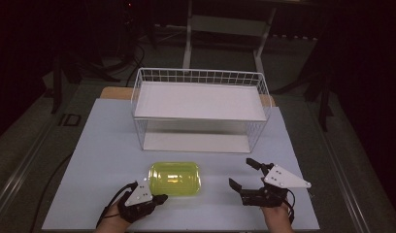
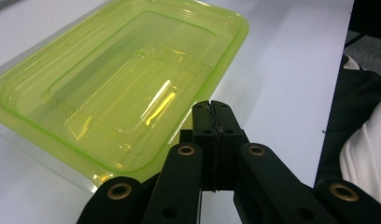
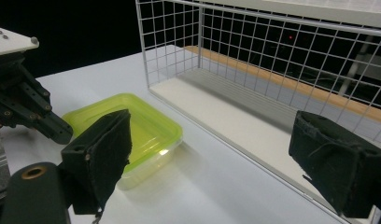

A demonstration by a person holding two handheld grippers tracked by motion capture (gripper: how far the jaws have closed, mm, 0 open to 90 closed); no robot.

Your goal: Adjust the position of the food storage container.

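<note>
Green box (image 1: 175,178) low and centre in the high view, flat on the table (image 1: 104,145), long axis running left to right.

Left gripper (image 1: 157,198) just beside the box's lower-left corner, clearly the nearer of the two, jaws pressed together and empty, tips pointing right along the near edge. Right gripper (image 1: 244,174) well off toward the lower right, jaws wide apart, nothing between them, box lying to its left. White wire rack (image 1: 201,76) beyond, toward the top of the frame.
</note>
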